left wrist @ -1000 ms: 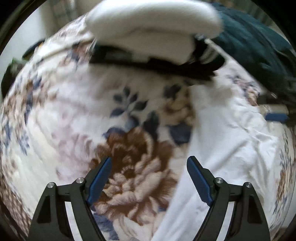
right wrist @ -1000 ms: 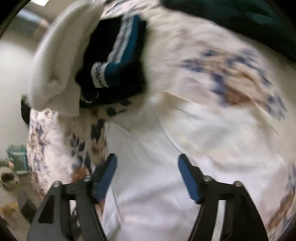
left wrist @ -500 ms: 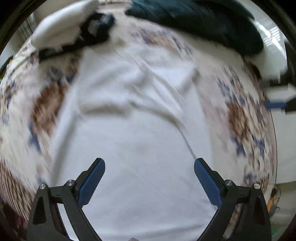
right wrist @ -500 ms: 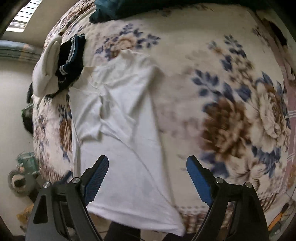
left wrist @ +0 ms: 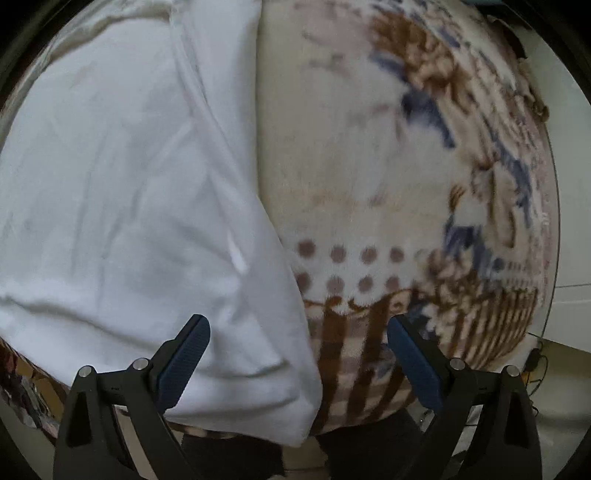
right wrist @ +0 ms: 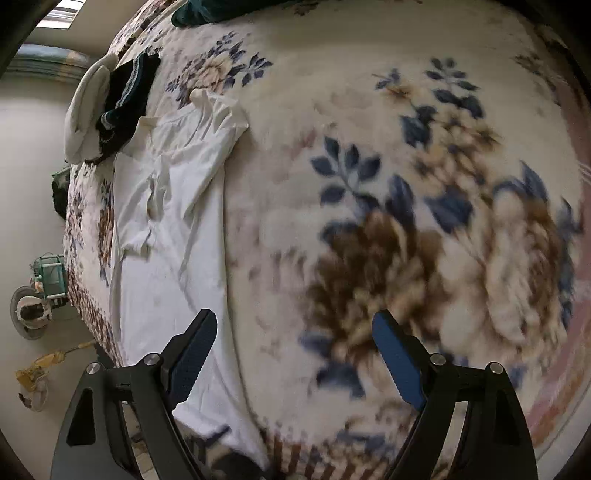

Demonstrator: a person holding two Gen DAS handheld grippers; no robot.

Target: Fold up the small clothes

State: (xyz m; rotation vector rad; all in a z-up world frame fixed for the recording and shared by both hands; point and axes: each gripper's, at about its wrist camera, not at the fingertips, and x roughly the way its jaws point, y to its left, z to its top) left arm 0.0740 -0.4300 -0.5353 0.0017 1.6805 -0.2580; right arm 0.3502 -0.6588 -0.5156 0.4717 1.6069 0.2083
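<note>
Grippers of both hands are seen spread wide above a bed, with nothing clasped between the blue pads. The jaws of both have just been opening. The left gripper (left wrist: 298, 356) is held over the bed's near edge, where the lower right corner of a white T-shirt (left wrist: 122, 192) lies under the gap between its fingers; no pad is seen touching the cloth. The right gripper (right wrist: 294, 349) is held over bare floral blanket (right wrist: 369, 155), just beside the shirt's long side edge, with its left finger (right wrist: 192, 350) over the cloth.

The white T-shirt is laid flat and lengthwise along the left side of the bed, its hem at the near edge and its collar toward the far end. One sleeve is folded in over the body; the other is spread toward the bed's middle. Creases are visible across the fabric.

Beyond the collar, at the far left edge of the bed, a folded black garment with a teal stripe (right wrist: 127, 99) is stacked against a folded white garment (right wrist: 85, 110). At the far end of the bed, a dark green cloth (right wrist: 207, 11) is partly seen. Blurred items are seen on the floor beside the bed.
</note>
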